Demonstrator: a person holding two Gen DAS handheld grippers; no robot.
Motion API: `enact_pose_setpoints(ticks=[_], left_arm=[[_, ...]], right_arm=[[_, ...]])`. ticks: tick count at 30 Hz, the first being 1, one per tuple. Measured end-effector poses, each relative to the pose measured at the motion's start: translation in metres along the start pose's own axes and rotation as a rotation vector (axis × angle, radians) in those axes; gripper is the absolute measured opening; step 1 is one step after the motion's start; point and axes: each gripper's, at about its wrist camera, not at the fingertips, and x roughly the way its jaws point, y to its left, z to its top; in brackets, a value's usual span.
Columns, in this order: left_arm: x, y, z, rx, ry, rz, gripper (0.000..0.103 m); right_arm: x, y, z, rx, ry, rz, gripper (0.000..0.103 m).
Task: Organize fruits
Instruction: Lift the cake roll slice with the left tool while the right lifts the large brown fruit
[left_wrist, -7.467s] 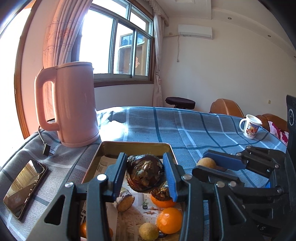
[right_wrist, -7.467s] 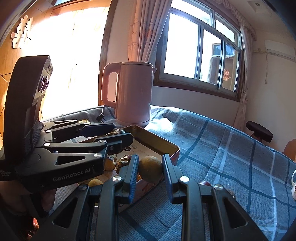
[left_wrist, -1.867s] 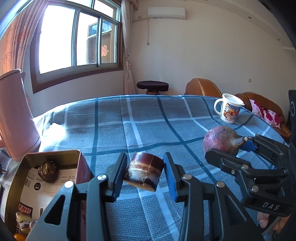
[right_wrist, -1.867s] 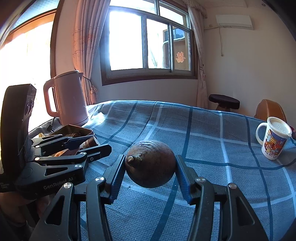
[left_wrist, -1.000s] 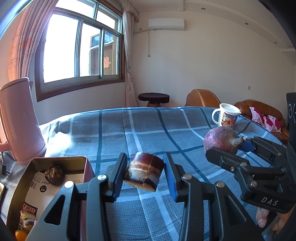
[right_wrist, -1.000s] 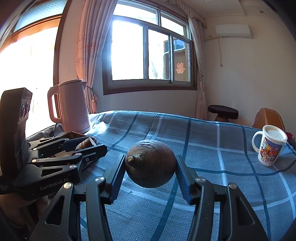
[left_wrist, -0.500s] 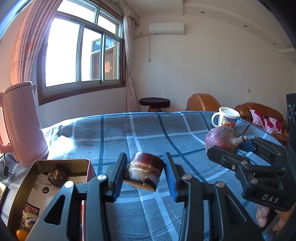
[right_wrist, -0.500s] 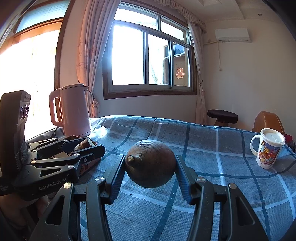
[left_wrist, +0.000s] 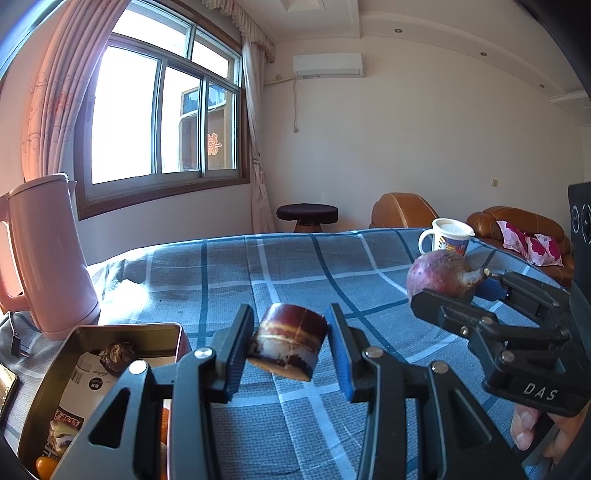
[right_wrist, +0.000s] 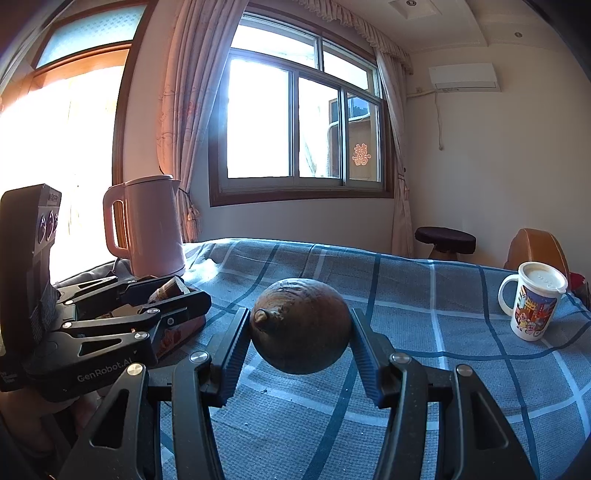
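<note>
A short, dark-red cut cylinder of fruit with a pale end (left_wrist: 290, 341) is pinched between the fingers of the left gripper (left_wrist: 291, 347) and is held above the blue checked tablecloth (left_wrist: 317, 273). A round purple-brown fruit with a stubby stem (right_wrist: 301, 325) is clamped between the fingers of the right gripper (right_wrist: 301, 332), also clear of the cloth. An open rectangular metal tin (left_wrist: 122, 330) (paper-lined, with a dark shrivelled fruit (left_wrist: 118, 354) inside) is seen at lower left, beside a pink electric kettle (left_wrist: 46, 254). A white printed mug (right_wrist: 532, 306) is set well apart, on the right.
</note>
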Motion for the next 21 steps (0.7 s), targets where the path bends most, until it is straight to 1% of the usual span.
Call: enact_pose_setpoints(ticks=[14, 21], left_arm=[[-0.0028, -0.0004, -0.0006, 0.004, -0.005, -0.01, 0.042], [-0.0067, 0.003, -0.0012, -0.008, 0.0, -0.015, 0.042]], right_arm=[[-0.0055, 0.0018, -0.0011, -0.005, -0.007, 0.004, 0.055], [-0.0033, 0.0036, -0.0002, -0.021, 0.005, 0.004, 0.055]])
